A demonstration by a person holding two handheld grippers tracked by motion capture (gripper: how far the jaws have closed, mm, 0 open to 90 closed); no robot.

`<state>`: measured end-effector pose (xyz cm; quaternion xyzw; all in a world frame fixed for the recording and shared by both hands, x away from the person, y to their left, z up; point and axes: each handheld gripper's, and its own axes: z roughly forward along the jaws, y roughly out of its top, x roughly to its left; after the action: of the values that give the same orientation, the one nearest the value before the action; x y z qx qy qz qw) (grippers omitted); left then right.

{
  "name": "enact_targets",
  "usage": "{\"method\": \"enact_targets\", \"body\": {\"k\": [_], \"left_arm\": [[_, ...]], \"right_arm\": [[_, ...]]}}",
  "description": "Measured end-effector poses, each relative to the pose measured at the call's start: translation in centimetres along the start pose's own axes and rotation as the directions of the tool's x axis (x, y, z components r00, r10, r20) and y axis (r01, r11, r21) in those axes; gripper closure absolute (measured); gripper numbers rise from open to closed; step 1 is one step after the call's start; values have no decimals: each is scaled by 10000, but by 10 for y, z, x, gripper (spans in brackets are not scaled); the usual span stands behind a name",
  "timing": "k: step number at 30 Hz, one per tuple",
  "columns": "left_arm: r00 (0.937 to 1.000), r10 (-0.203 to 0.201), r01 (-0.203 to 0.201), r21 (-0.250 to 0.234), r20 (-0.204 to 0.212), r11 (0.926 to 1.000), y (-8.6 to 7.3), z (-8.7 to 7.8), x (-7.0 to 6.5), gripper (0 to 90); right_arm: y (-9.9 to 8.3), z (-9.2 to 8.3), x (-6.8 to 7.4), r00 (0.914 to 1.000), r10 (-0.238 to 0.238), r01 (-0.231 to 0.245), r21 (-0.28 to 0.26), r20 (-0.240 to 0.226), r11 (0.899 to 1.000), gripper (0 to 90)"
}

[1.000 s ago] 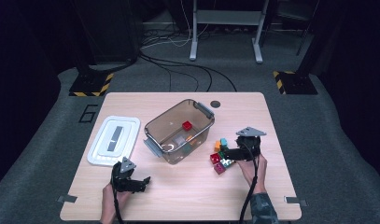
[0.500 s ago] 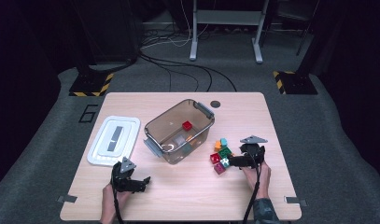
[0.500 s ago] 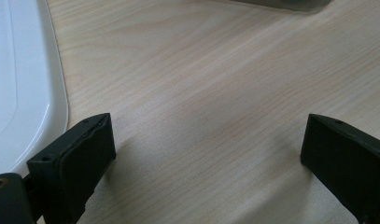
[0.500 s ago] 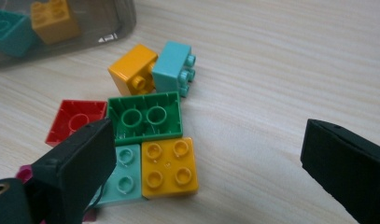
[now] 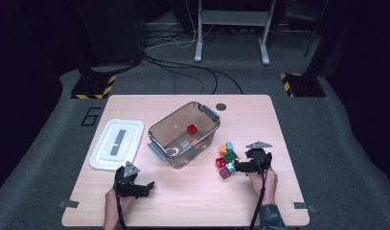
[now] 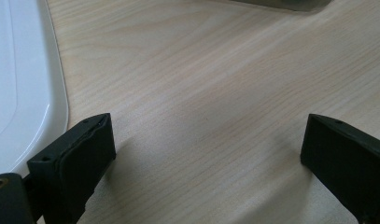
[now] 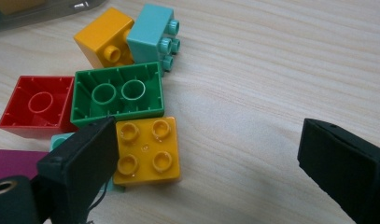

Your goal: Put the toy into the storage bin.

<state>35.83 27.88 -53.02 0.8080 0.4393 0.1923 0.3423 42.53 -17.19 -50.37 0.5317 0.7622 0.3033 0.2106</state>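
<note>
Right tongs (image 5: pixel 236 166) have been lowered to the brick pile at frame right, jaws wide but just closing in, yellow brick (image 7: pixel 146 150) between them ungripped; pickup judged imminent. Left tongs (image 5: pixel 145 187) wide, empty on the bench (image 5: pixel 197 201).

Two black handheld tools: left gripper (image 5: pixel 145 186) and right gripper (image 5: pixel 234 166), each topped with a grey three-cornered plate and trailing a thin black cable. Blocky matte-black jaws with small screw holes; a brass-coloured fitting at each base. Dark patterned sleeve (image 5: pixel 268 216) at the right wrist.
</note>
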Motion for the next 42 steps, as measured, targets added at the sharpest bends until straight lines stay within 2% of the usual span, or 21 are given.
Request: {"method": "enact_targets", "body": {"k": [9, 12, 13, 18, 19, 20, 21, 22, 23, 24, 25, 26, 33, 36, 37, 42], "left_arm": [[10000, 25, -25, 44, 3, 10000, 0, 0, 0, 27], [10000, 15, -15, 36, 2, 10000, 0, 0, 0, 27], [10000, 24, -24, 41, 3, 10000, 0, 0, 0, 27], [10000, 38, -38, 25, 1, 10000, 0, 0, 0, 27], [10000, 4, -4, 0, 0, 10000, 0, 0, 0, 27], [10000, 4, -4, 0, 0, 10000, 0, 0, 0, 27], [10000, 3, -3, -2, 0, 10000, 0, 0, 0, 27], [10000, 2, -2, 0, 2, 10000, 0, 0, 0, 27], [10000, -1, 1, -3, 1, 10000, 0, 0, 0, 27], [10000, -1, 1, -3, 1, 10000, 0, 0, 0, 27], [10000, 4, -4, -1, 2, 10000, 0, 0, 0, 27], [10000, 4, -4, 1, 3, 10000, 0, 0, 0, 27], [10000, -17, 17, 19, 9, 10000, 0, 0, 0, 27], [10000, -5, 5, 7, 11, 10000, 0, 0, 0, 28], [10000, 3, -3, 53, 38, 10000, 0, 0, 0, 27], [10000, 0, 0, 29, 10, 10000, 0, 0, 0, 27]], "right_arm": [[-1, 0, 6, 9996, -169, 168, -67, -227, 9998, 52], [-1, 0, 7, 9993, -237, 234, -109, -277, 9997, 86], [-2, 2, 8, 9994, -266, 267, 48, -209, 9996, 118], [-6, 8, 8, 9992, -339, 346, 375, -201, 9987, 162], [-7, 9, 7, 9989, -302, 315, 345, -363, 9989, 240], [-7, 9, 7, 9989, -302, 315, 345, -363, 9989, 240], [-8, 8, 7, 9988, -243, 256, 278, -436, 9993, 300], [-7, 6, 7, 9983, -346, 356, 214, -479, 9991, 398], [-8, 5, 7, 9983, -369, 379, 209, -459, 9991, 447], [-8, 5, 7, 9983, -369, 379, 209, -459, 9991, 447], [-8, 4, 7, 9984, -315, 325, 209, -471, 9993, 490], [-8, 3, 7, 9980, -410, 418, 151, -485, 9990, 576], [-9, 0, 8, 9973, -414, 413, -28, -601, 9991, 584], [-8, -4, 7, 9972, -399, 380, -305, -633, 9988, 584], [-7, -7, 7, 9961, -368, 330, -480, -803, 9983, 584], [0, -18, 6, 9958, -418, 351, -811, -820, 9961, 584]]}}
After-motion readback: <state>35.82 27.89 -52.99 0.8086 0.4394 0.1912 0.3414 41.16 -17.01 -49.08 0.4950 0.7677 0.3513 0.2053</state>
